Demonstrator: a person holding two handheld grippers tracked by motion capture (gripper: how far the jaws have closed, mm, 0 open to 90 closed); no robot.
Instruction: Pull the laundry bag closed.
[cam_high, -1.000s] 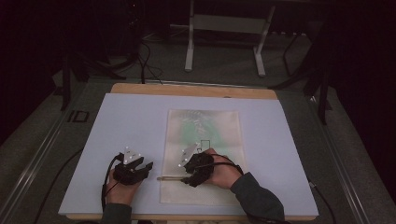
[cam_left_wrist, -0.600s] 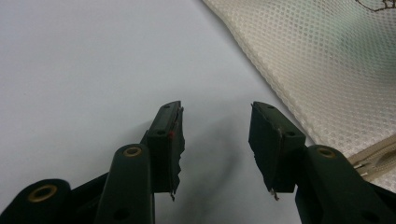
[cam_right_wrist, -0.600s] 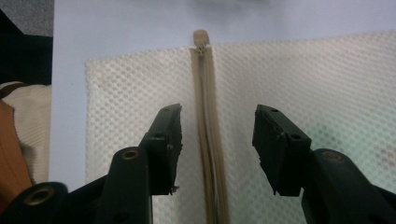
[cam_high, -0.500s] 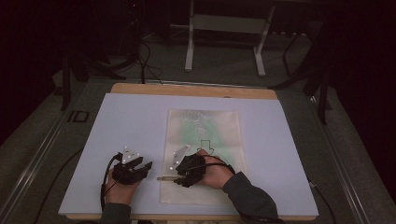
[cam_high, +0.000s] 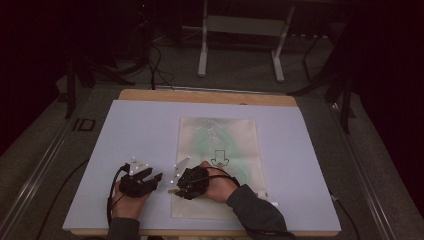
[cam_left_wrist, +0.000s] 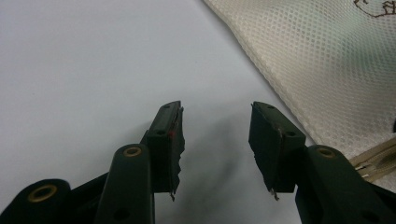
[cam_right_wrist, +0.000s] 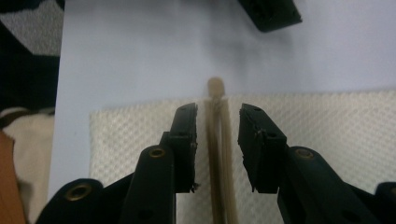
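A cream mesh bag (cam_high: 220, 150) lies flat on the white board (cam_high: 140, 130); its weave shows in the left gripper view (cam_left_wrist: 327, 70) and the right gripper view (cam_right_wrist: 327, 121). My right gripper (cam_high: 173, 190) hovers at the bag's lower left edge, pointing left. Its jaws (cam_right_wrist: 217, 126) have just been closing and stand on either side of a thin beige strip (cam_right_wrist: 215, 140) with a rounded end, with small gaps on both sides. My left gripper (cam_high: 150, 176) rests open on the bare board (cam_left_wrist: 217, 135) just left of the bag, nothing between its jaws.
The board sits on a wooden table (cam_high: 200, 95) with dark floor around it. A metal stand (cam_high: 240, 25) and cables are beyond the far edge. One jaw of the left gripper (cam_right_wrist: 271, 14) lies close ahead of the right gripper.
My right hand has slid left along the bag's lower part to its left edge, and its jaws have narrowed around the beige strip. The left hand has stayed put.
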